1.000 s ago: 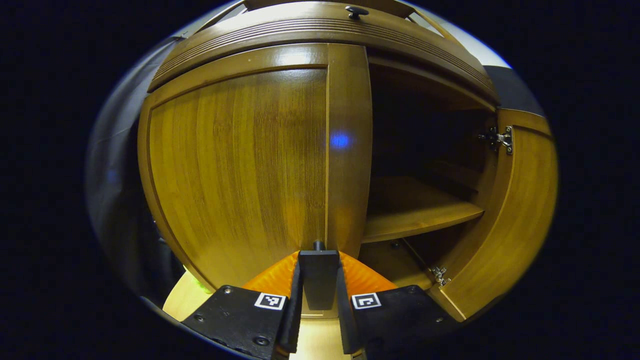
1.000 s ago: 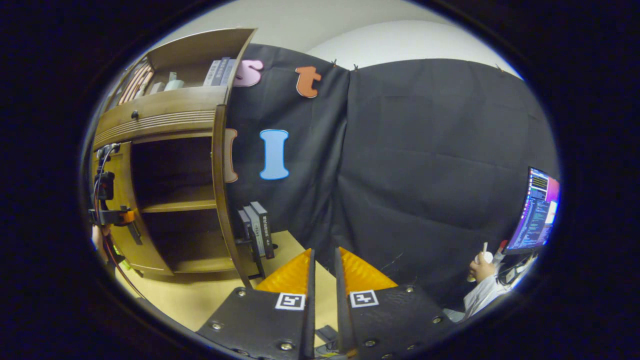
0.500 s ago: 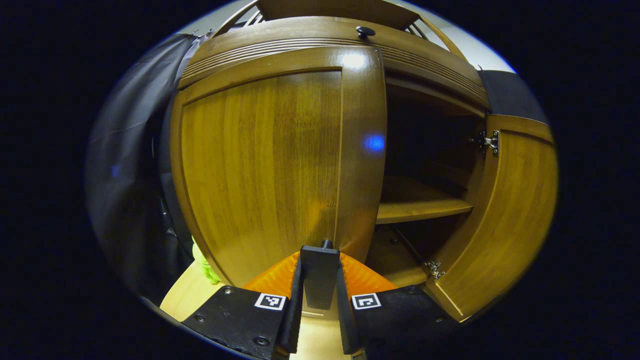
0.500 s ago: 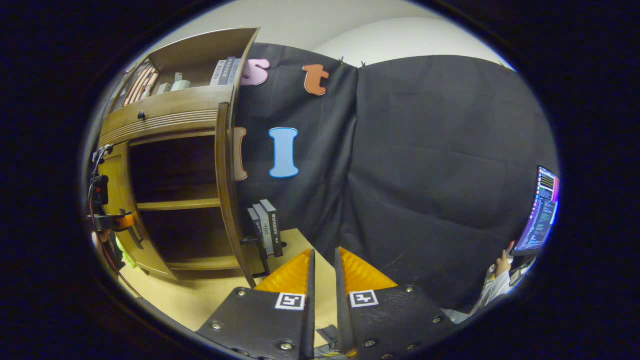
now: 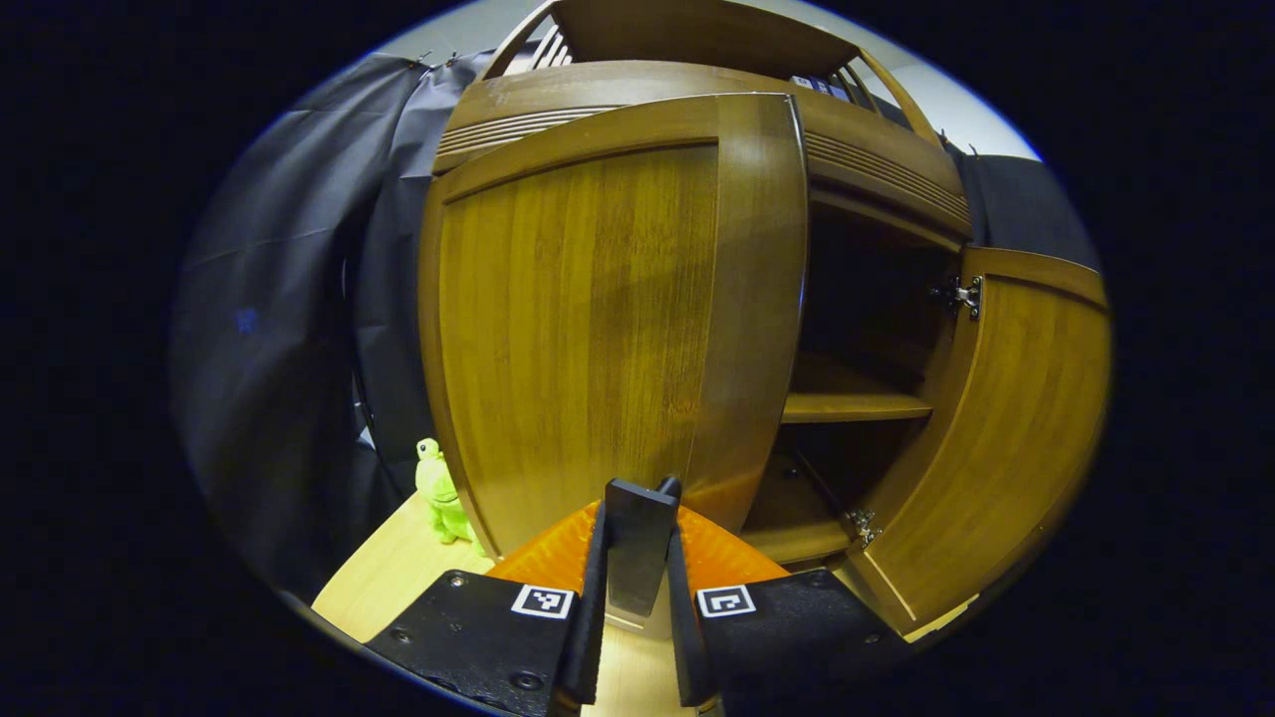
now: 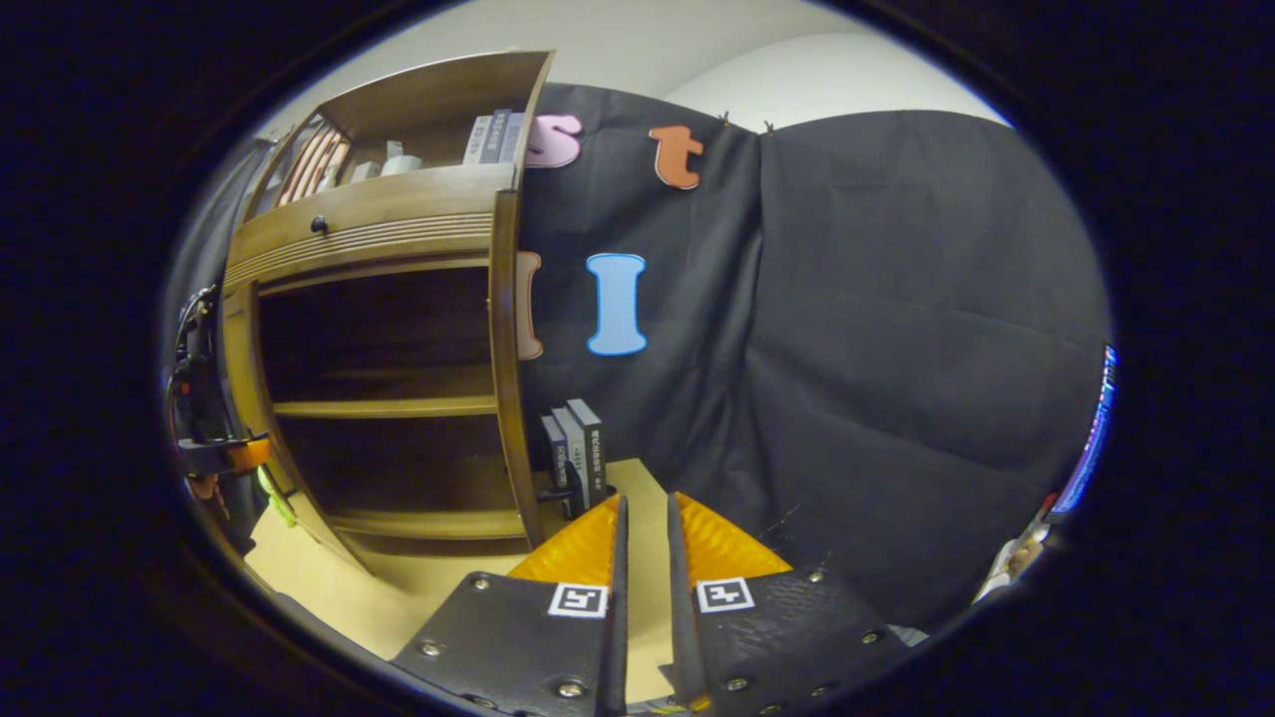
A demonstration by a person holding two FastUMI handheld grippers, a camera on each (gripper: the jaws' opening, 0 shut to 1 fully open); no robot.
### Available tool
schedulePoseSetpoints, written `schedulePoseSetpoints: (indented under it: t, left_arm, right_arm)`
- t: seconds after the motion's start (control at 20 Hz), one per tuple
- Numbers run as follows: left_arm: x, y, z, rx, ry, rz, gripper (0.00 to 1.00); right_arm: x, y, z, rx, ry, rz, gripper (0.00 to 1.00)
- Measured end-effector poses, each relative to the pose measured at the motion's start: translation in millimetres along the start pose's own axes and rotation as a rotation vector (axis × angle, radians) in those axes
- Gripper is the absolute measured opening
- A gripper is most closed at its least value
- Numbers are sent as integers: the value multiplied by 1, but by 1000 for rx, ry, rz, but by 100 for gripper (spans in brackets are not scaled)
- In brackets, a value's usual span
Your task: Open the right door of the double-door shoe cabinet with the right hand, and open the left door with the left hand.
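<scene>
The wooden shoe cabinet (image 5: 697,90) looms close in the left gripper view. Its left door (image 5: 588,329) stands partly swung out. My left gripper (image 5: 637,512) is shut on that door's dark handle (image 5: 636,563) low on the free edge. The right door (image 5: 1016,418) hangs wide open, baring a dark inside with one shelf (image 5: 852,406). In the right gripper view the cabinet (image 6: 379,214) stands at the left, its right door (image 6: 505,368) seen edge-on. My right gripper (image 6: 642,506) is shut on nothing, away from the cabinet over the floor. The left gripper (image 6: 214,453) shows at the left door.
A green toy frog (image 5: 438,493) sits on the pale floor left of the cabinet. Several books (image 6: 578,453) stand against the black cloth wall just right of the cabinet. A monitor (image 6: 1091,448) and a person's hand (image 6: 1026,556) are at the far right.
The left door has swung further out with my left gripper on its handle, uncovering the green frog. The right gripper's view has turned a little, shifting the cabinet rightward.
</scene>
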State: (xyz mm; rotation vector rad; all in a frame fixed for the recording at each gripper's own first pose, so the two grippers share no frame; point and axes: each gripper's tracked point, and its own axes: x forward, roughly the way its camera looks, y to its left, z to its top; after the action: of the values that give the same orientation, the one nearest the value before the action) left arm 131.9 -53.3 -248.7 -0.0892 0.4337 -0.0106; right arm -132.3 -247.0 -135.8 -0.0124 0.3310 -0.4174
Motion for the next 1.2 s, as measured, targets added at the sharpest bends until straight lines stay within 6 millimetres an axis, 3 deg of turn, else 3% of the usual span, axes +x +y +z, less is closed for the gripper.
schedulePoseSetpoints:
  t: [0.6, 0.9, 1.2]
  left_arm:
    - [2, 6, 1, -25, -9, 59, 27]
    - [-3, 12, 1, -41, -15, 79, 24]
    - [-12, 31, -3, -42, -11, 156, 19]
  right_arm:
    - [22, 31, 4, 17, 1, 83, 18]
    - [28, 26, -1, 43, 13, 69, 18]
    - [31, 24, -6, 60, 18, 55, 18]
